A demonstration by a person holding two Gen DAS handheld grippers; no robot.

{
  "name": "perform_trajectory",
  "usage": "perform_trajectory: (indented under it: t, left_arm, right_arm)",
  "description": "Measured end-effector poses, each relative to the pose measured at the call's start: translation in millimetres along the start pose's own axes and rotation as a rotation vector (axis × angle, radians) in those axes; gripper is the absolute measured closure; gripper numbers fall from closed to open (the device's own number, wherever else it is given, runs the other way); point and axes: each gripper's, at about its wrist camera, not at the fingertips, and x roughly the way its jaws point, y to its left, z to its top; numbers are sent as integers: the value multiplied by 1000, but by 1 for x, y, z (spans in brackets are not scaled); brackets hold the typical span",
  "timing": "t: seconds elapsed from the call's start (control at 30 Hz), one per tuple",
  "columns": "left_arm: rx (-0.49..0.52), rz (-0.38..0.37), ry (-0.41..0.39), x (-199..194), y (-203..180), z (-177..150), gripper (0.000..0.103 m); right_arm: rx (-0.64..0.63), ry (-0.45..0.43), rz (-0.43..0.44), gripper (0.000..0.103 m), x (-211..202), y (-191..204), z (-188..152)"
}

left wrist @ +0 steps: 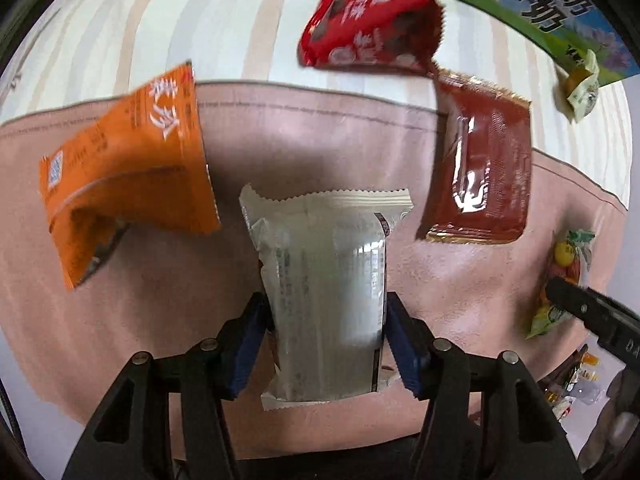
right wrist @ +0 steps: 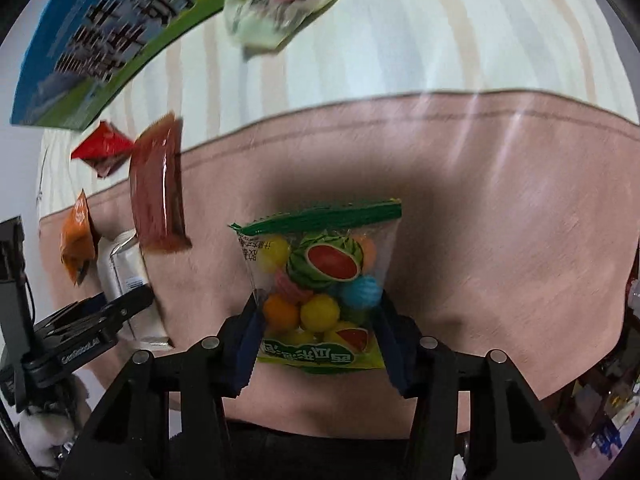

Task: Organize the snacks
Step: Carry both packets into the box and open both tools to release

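Observation:
My left gripper points down at a pink cloth, shut on a white snack packet that its blue pads squeeze from both sides. The right gripper is shut on a clear bag of coloured candy balls with a watermelon print, pinching its sides just above the cloth. From the right wrist view, the white packet and one left finger show at the far left. From the left wrist view, the candy bag shows at the right edge.
An orange packet, a red packet and a dark red packet lie around the white one. A blue-green printed box and a pale green packet sit on the striped cloth behind. Clutter lies off the cloth's right.

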Motion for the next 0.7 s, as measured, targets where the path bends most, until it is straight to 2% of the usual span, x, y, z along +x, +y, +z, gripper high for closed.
perform_trajectory:
  t: [0.1, 0.2, 0.33, 0.4, 0.53, 0.6, 0.7]
  left_arm:
    - [-13, -1, -2, 3, 1, -1, 48]
    - [-11, 8, -47, -9, -1, -1, 51]
    - [-1, -34, -77, -48, 6, -14, 51]
    - [23, -63, -107, -77, 0, -18, 51]
    - [67, -139, -228, -156, -16, -9, 51]
    - [85, -182, -308, -199, -27, 11, 51]
    - [94, -264, -390, -242, -44, 44, 51]
  right_arm:
    - [-13, 5, -25, 44, 6, 4, -2]
    - [-23, -4, -45, 48, 6, 12, -4]
    - [-13, -25, 14, 49, -13, 12, -9]
    - [-16, -53, 58, 49, -43, 1, -10]
    - [-61, -170, 137, 49, -109, 14, 2]
    - [-101, -251, 155, 49, -151, 27, 16]
    - [-158, -359, 153, 49, -200, 46, 41]
